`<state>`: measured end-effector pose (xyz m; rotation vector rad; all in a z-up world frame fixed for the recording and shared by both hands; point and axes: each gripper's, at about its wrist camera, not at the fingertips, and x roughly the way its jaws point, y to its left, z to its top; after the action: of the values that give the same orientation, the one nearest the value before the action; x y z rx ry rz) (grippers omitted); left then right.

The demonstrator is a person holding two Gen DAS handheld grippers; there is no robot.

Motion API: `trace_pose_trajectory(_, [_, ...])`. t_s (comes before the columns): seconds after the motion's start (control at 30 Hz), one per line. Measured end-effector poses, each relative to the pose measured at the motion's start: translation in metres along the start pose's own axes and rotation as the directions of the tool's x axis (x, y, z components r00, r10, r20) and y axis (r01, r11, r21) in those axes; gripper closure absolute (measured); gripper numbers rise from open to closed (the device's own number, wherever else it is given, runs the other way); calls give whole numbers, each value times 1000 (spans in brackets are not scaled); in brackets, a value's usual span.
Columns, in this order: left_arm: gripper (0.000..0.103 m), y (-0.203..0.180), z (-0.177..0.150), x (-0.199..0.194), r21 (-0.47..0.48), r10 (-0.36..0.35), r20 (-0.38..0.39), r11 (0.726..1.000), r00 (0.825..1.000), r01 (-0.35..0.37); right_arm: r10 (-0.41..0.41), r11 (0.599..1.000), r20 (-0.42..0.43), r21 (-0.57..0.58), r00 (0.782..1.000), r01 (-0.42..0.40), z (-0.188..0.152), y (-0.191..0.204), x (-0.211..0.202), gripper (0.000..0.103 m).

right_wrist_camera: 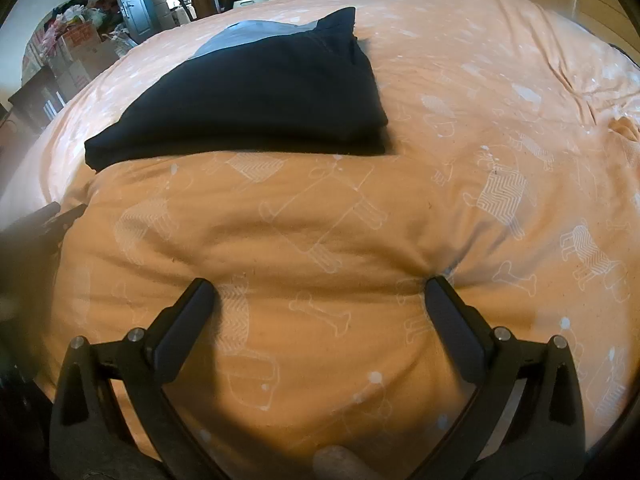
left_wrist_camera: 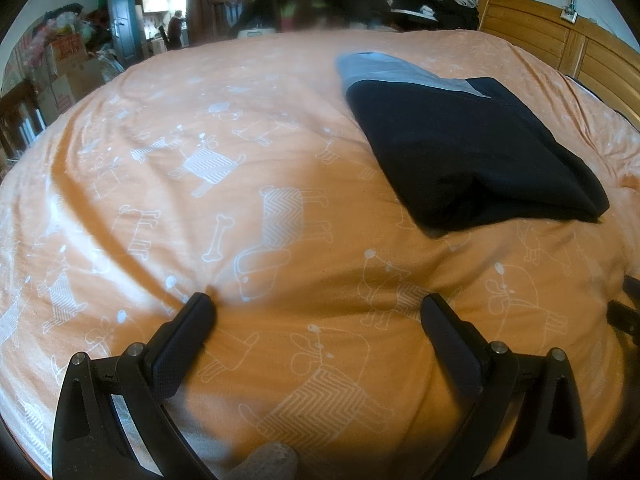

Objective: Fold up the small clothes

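Left wrist view is showing the left tongs (left_wrist_camera: 316, 304) gaping wide, gripping nothing, their tips pressing into the orange bed cover (left_wrist_camera: 256, 128). Right tongs (right_wrist_camera: 320, 292) are likewise spreading empty. Folded dark garment (right_wrist_camera: 256, 92) is lying on the cover ahead of both.

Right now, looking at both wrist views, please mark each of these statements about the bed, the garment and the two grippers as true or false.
1. The dark navy folded garment with a grey band lies on the orange quilt printed with white dogs. True.
2. The left gripper is clamped on the garment. False: it is open, holding nothing.
3. The right gripper is open. True.
4. The quilt is plain blue. False: it is orange, with a white print.
5. A wooden headboard stands behind the bed. True.
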<state>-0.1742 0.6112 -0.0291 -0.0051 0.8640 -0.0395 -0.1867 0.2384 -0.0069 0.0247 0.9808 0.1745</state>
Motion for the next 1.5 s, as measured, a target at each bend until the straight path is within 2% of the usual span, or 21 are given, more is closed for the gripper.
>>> trace_pose_trajectory(1.5, [0,-2,2,1,-3,-1,6,1000,1000,1,1,1000,5,7,1000,-1,3,-2,2,0])
